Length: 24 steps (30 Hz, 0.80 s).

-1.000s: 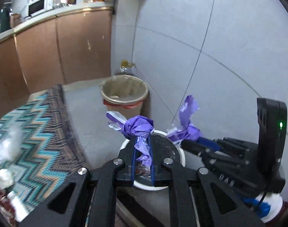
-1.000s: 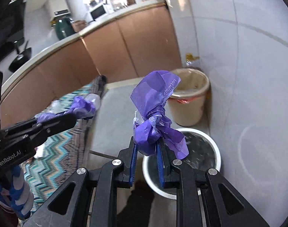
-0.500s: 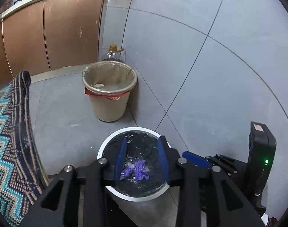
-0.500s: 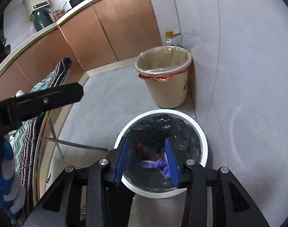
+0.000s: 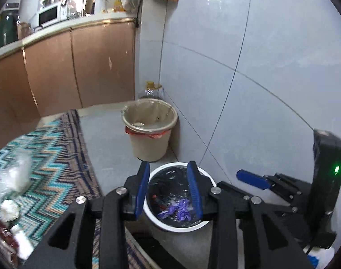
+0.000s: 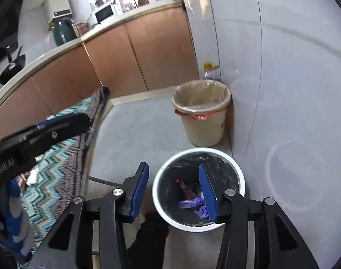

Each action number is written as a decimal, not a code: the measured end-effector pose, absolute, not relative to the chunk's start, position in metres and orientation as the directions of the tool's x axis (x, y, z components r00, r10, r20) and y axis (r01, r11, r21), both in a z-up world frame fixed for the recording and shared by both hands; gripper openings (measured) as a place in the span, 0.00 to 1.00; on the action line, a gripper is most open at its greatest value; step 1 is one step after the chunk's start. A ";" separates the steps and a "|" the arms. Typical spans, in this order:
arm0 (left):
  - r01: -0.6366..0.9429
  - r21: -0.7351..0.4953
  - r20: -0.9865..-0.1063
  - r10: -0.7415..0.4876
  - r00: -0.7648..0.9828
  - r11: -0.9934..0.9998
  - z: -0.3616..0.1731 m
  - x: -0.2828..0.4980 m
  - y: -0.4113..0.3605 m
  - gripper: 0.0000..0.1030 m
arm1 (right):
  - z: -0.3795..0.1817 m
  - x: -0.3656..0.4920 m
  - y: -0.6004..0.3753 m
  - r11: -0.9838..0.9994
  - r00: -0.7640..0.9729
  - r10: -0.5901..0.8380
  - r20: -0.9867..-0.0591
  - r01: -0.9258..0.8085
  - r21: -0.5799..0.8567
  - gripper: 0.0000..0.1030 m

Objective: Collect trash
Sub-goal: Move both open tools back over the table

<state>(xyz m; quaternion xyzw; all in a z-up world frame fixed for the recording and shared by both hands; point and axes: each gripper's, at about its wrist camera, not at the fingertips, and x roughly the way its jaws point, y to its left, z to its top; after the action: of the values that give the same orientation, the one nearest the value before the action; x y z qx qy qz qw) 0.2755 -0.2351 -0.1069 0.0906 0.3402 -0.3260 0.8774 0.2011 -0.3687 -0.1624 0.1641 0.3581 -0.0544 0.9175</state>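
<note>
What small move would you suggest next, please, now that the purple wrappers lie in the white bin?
Probably swing the left tool back to the table: both tools are empty, the right tool still opening, the wrappers lie in the bin, and crumpled white scraps remain on the cloth.

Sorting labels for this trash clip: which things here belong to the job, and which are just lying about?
Job:
- white bin, black-lined
- purple wrapper lying inside it
- crumpled white scraps on the zigzag cloth
- left gripper, empty
- right gripper, opening, empty

Lying about:
- beige bin
- bottle behind it
- microwave
</note>
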 end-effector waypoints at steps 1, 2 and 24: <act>0.630 -0.055 -0.647 -0.508 0.569 0.775 -0.101 0.269 -0.228 0.32 | -0.154 0.197 -0.364 0.943 0.747 0.019 -0.665 0.208 0.261 0.46; 0.627 -0.049 -0.642 -0.506 0.577 0.777 -0.099 0.266 -0.225 0.33 | -0.147 0.193 -0.359 0.945 0.755 0.018 -0.655 0.201 0.257 0.47; 0.484 -0.008 -0.424 -0.442 0.791 0.875 -0.021 0.162 -0.098 0.44 | -0.042 0.112 -0.264 0.980 0.852 0.041 -0.521 0.067 0.187 0.54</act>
<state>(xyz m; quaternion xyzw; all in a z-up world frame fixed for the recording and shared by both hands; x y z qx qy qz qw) 0.1620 -0.0983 -0.0209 0.0504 0.2114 -0.2449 0.9449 0.1122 -0.2636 -0.0420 0.0994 0.2716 -0.0069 0.9572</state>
